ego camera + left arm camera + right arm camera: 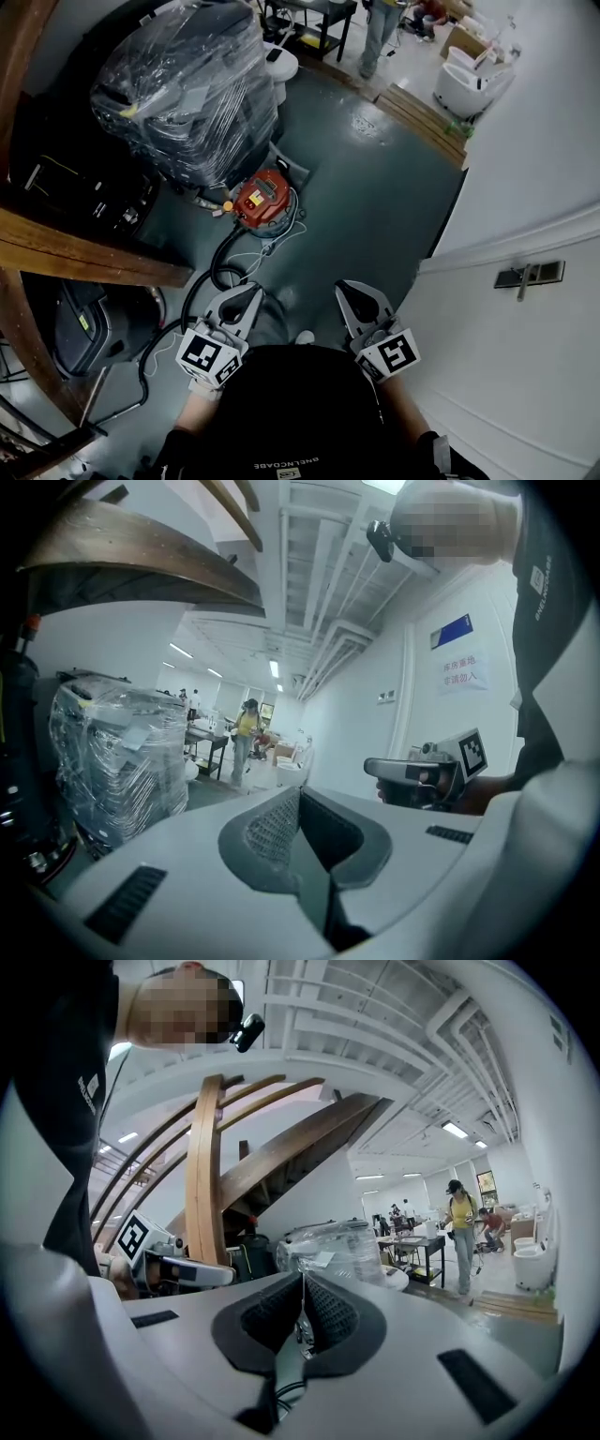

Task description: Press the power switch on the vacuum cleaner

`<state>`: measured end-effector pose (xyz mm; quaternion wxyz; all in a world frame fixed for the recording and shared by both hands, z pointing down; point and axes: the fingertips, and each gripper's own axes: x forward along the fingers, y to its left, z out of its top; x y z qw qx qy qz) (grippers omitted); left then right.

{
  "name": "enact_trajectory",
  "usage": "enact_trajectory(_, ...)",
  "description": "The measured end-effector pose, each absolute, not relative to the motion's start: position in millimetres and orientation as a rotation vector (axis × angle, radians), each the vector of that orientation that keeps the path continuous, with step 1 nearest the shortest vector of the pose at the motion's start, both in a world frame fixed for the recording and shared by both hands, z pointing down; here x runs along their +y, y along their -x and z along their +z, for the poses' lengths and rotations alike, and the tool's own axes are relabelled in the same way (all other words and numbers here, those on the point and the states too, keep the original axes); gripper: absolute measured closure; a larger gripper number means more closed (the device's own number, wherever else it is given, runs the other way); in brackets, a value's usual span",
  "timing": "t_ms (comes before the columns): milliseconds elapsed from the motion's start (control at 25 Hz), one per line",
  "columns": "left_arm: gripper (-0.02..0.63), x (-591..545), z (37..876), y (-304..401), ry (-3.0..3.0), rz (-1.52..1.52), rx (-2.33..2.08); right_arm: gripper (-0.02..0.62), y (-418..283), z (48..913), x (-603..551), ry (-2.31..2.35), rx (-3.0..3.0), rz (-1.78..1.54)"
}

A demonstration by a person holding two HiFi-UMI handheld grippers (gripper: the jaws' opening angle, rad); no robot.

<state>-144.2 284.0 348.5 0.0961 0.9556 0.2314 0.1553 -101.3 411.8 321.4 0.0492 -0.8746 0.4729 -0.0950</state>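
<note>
- Vacuum cleaner: red-orange body, standing on the grey floor. It touches, or stands just beside, the plastic-wrapped stack at its 11 o'clock. A black hose trails from it toward 7 o'clock.
- Left gripper: jaws closed pad to pad with nothing between them. Held in the air, with the vacuum cleaner at its 12 o'clock, well apart.
- Right gripper: jaws closed and empty. It sits level with the left gripper at that gripper's 3 o'clock, and the vacuum cleaner lies toward its 11 o'clock.
- Wooden beam: at 9 o'clock of the grippers.

Black shirt — pale grey hand-held grippers
</note>
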Motion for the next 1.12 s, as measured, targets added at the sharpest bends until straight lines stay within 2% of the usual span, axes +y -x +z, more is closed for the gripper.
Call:
enact_trajectory(440,0.592,147,359,53,-2.817,0.451,0.632,0.571,10,353,284,2.651,1.497,-0.433)
enact_trajectory(1120,0.592,38,382,12,-2.804,0.53,0.311,0.571,-86,374,153,2.534,1.833,-0.565)
